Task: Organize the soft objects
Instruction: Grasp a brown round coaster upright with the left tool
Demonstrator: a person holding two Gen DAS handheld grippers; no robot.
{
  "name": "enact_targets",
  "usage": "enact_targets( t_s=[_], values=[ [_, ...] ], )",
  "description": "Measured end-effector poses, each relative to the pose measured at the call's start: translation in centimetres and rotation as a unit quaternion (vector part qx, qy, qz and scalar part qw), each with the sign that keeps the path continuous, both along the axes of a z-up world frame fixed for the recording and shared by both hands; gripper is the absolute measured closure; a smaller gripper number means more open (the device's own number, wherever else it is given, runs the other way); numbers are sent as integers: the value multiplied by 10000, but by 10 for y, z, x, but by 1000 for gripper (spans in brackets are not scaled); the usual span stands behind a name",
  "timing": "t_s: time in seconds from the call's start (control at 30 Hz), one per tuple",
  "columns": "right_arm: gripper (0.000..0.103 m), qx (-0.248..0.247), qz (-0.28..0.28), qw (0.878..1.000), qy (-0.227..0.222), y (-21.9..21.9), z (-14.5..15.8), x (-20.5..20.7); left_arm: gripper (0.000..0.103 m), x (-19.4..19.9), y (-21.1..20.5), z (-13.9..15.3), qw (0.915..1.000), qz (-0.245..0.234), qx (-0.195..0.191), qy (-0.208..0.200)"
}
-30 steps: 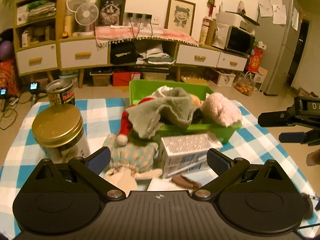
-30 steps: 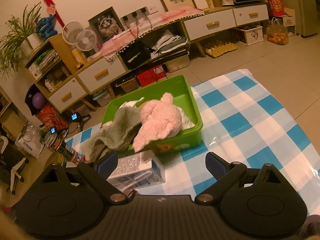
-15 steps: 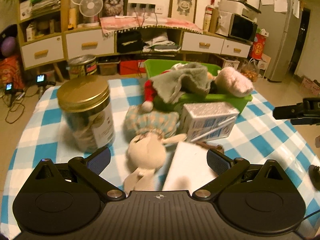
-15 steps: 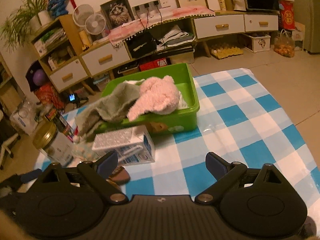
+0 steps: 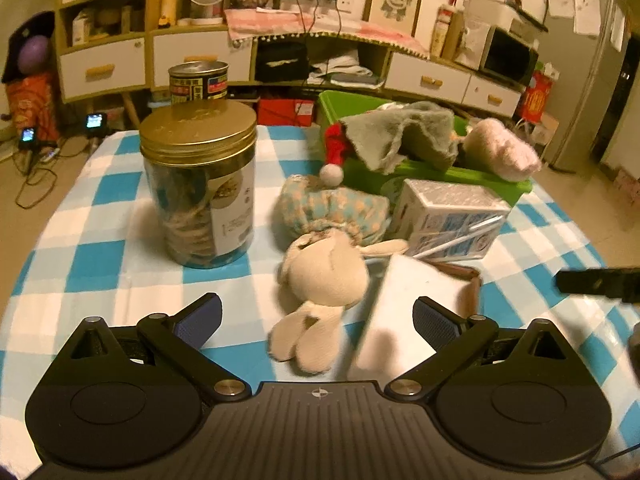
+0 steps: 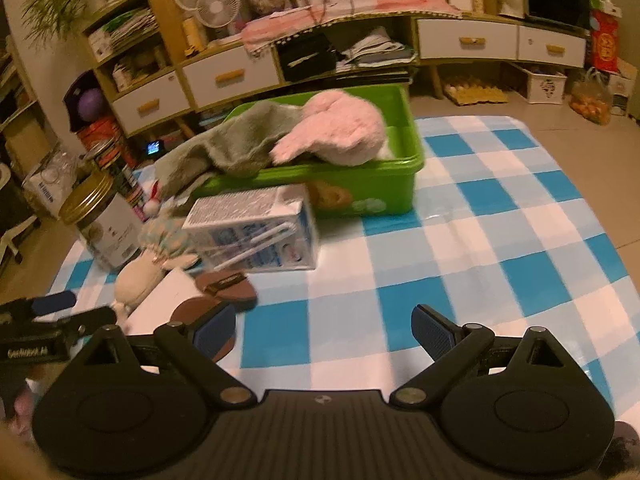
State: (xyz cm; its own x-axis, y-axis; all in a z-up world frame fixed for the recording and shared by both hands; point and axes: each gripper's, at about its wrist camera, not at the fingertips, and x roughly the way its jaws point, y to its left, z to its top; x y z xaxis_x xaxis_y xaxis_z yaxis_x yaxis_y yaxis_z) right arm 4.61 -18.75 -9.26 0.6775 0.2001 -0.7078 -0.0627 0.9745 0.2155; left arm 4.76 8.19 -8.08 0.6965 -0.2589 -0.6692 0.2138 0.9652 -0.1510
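Rabbit plush lies between left gripper's spread jaws.

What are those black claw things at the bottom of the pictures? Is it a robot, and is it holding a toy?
No robot: a person holds one pincher tool in each hand, with a camera looking along its two fingers. One picture is from the left gripper, the other from the right gripper. Both are open and hold nothing. On the blue checked tablecloth lie a bunny plush, a milk carton, a gold-lidded jar and a green bin with a pink plush and grey cloth.
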Motion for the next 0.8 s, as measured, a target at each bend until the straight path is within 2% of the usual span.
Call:
enact_targets(
  t_s=[0.2, 0.33, 0.5, 0.63, 0.8],
  values=[
    [36, 11, 193, 9998, -20, 10, -6, 5, 12, -12, -22, 1, 9984, -532, -21, -175],
    [36, 539, 117, 9983, 183, 4, -12, 17, 25, -20, -41, -1, 9954, -916, 20, -274],
    [37, 1314, 84, 9900, 514, 3, -23, 33, 41, -22, -61, -3, 9916, -1263, -2, -294],
    [42, 1589, 85, 9854, 613, 10, -28, 41, 53, -19, -72, -8, 9899, -1397, 84, -235],
    [48, 1826, -11, 9810, 652, 15, -33, 51, 59, -12, -77, -11, 9902, -1387, 4, -170]
  ],
)
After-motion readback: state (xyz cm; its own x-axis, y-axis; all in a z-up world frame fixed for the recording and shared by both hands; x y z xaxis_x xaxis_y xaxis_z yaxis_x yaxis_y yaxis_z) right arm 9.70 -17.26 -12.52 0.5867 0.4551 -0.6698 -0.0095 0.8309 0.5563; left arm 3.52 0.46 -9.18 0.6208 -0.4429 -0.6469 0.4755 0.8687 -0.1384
